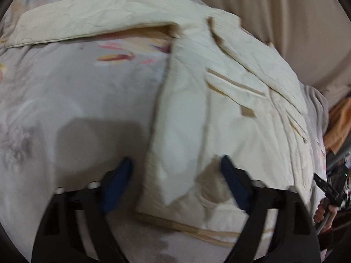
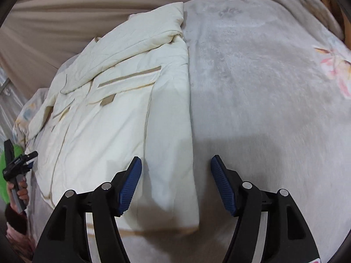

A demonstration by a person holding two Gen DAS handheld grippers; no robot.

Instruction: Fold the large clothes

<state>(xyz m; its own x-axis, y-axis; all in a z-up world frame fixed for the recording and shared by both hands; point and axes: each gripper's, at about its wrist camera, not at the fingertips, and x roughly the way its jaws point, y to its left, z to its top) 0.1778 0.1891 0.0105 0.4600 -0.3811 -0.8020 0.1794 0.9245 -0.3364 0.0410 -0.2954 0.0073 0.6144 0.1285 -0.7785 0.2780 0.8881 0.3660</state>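
A cream padded jacket [image 1: 219, 92] with tan trim lies flat on a grey fleece blanket [image 1: 65, 100]. One sleeve [image 1: 87, 24] stretches out to the far left. My left gripper [image 1: 175, 171] is open and empty, its jaws straddling the jacket's near left edge just above the hem. In the right wrist view the jacket [image 2: 109, 109] lies on the left, folded along a straight right edge. My right gripper [image 2: 176, 175] is open and empty, straddling that edge near the hem. The right gripper also shows in the left wrist view [image 1: 326, 188].
The grey blanket [image 2: 263, 87] with a floral print covers the bed. A beige curtain [image 2: 54, 22] hangs behind. An orange cloth [image 1: 340, 122] lies at the far right. The left gripper and hand show at the left edge of the right wrist view [image 2: 17, 166].
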